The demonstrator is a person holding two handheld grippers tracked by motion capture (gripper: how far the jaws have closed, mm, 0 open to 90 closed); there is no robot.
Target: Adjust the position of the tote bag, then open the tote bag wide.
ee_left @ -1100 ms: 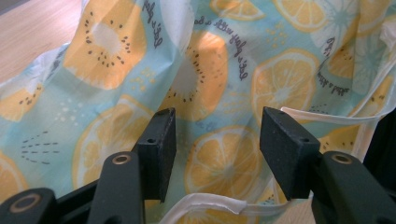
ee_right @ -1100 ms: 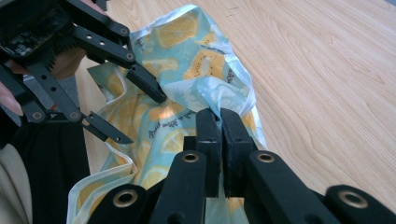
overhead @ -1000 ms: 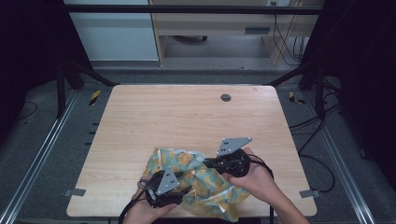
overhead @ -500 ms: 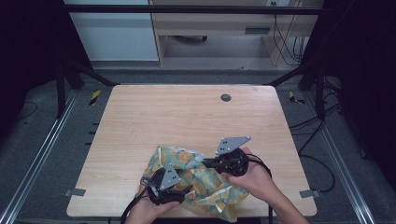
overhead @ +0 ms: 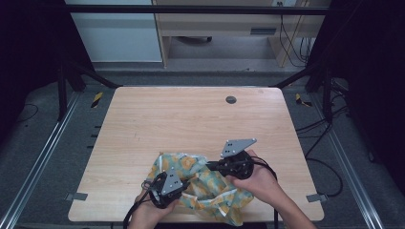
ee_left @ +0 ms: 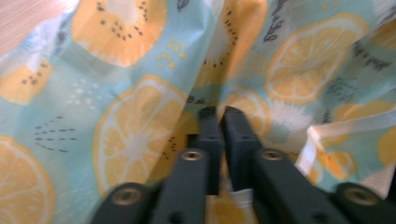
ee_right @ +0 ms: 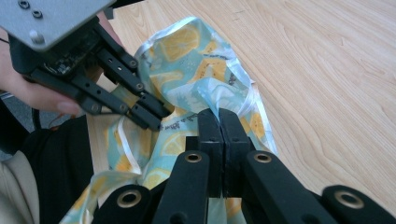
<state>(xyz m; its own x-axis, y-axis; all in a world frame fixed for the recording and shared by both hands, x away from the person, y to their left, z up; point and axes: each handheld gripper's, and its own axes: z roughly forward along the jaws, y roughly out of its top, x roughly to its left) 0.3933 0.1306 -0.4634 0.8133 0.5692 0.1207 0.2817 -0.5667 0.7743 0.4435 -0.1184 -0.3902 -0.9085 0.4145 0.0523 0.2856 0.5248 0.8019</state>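
A: Where's the cloth [overhead: 205,183]?
B: One lemon-print cloth, bunched at the table's [overhead: 157,119] near edge; the table beyond it is open.
A: And the two grippers?
B: The left gripper [ee_left: 223,114] has just clamped a fold. The right gripper [ee_right: 218,116], just beside, looks pinched tight on the cloth's hem, though it's hard to see

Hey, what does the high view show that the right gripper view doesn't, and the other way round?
High view alone: the whole table with a dark round hole, the floor around it, and both forearms. Right gripper view alone: close up, the right claw shut on a fold of the cloth, and the left claw pinching it beside. Both share the lemon-print cloth, the wood top and the two claws.
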